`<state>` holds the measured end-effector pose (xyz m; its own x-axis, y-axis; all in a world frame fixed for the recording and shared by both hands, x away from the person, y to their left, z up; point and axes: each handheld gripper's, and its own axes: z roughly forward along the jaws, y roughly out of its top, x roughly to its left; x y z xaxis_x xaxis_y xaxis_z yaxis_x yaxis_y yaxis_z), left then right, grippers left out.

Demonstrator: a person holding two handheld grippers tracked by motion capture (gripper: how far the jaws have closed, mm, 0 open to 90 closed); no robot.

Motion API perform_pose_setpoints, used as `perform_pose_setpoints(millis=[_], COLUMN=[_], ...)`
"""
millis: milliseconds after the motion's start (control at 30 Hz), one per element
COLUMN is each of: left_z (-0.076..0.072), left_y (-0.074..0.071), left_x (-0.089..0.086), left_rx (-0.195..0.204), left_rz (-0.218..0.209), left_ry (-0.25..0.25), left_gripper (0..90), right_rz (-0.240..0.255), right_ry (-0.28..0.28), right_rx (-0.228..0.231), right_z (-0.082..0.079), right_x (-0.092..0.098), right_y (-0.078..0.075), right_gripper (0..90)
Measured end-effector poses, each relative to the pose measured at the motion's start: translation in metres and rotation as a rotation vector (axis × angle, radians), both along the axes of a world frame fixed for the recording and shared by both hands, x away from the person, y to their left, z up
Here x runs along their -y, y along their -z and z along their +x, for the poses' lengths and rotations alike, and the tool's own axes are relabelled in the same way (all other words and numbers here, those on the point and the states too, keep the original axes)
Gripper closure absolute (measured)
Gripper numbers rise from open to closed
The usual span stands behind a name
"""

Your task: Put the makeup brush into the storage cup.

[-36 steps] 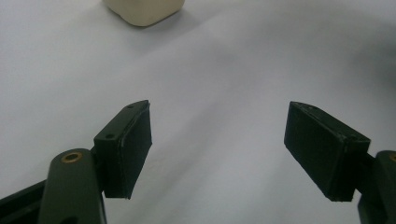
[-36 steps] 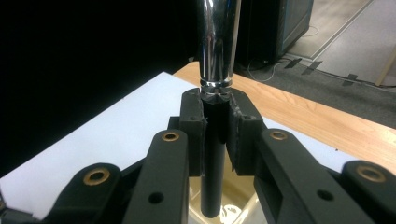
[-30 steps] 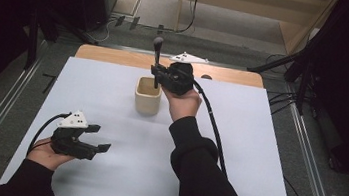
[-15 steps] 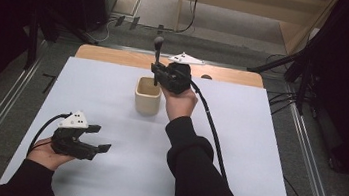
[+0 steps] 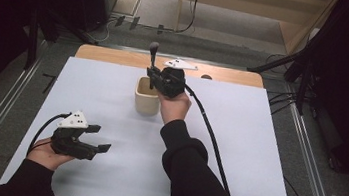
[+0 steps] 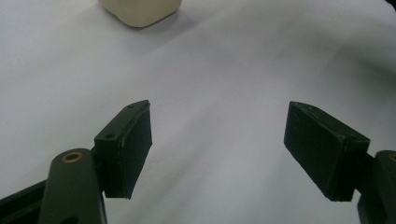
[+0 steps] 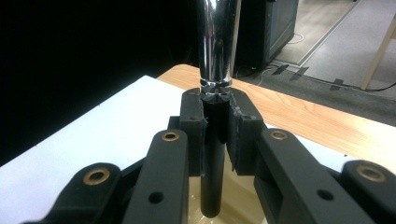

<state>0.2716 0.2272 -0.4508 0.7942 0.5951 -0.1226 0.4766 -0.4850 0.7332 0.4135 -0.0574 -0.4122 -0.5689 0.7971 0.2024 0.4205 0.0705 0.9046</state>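
R hand (image 5: 174,105) reaches out over the middle of the table, forearm in a black sleeve running from the near edge up toward the far side, wrist level so the right gripper (image 5: 153,81) points left across the top of the cream cup (image 5: 146,99). Its jaws pinch the black handle of a tool (image 7: 214,154) w/ a chrome upper shaft, held upright; in the right gripper view the handle's lower end hangs just inside the cup's mouth, chrome part rising above the pads. In the high view the tool's rounded top end (image 5: 154,47) stands well above the gripper, against the far wooden table edge (image 5: 117,56). L hand (image 5: 47,153) rests low at the near left of the white table cover (image 5: 256,153), palm under the left gripper (image 5: 99,139), which points right; jaws spread wide, nothing between them, pads (image 6: 133,144) hovering just over the white sheet. Cup sits centre-far on the cover, well apart from the L gripper, showing at top of the left gripper view (image 6: 140,11). No brand, label or writing readable on the cup, the tool or the grippers.
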Motion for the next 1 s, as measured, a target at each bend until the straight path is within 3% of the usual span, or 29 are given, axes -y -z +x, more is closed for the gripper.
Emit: perform_pose_setpoints(millis=[200, 467, 667, 1000], left_z=[0.000, 0.000, 0.000, 0.000], left_y=[0.000, 0.000, 0.000, 0.000], left_x=[0.000, 0.000, 0.000, 0.001], left_rx=[-0.001, 0.000, 0.000, 0.001], left_rz=[0.004, 0.002, 0.002, 0.004], left_ry=[0.002, 0.000, 0.000, 0.000], left_gripper=[23.9, 23.9, 23.9, 23.9], right_rz=[-0.013, 0.013, -0.002, -0.011], right_ry=[-0.007, 0.008, -0.023, -0.026], right_rx=[0.001, -0.004, -0.010, -0.017], right_z=[-0.001, -0.004, -0.007, -0.009], right_x=[0.000, 0.001, -0.003, -0.001], right_y=[0.010, 0.024, 0.032, 0.035], right_gripper=[79.0, 78.9, 78.9, 78.7])
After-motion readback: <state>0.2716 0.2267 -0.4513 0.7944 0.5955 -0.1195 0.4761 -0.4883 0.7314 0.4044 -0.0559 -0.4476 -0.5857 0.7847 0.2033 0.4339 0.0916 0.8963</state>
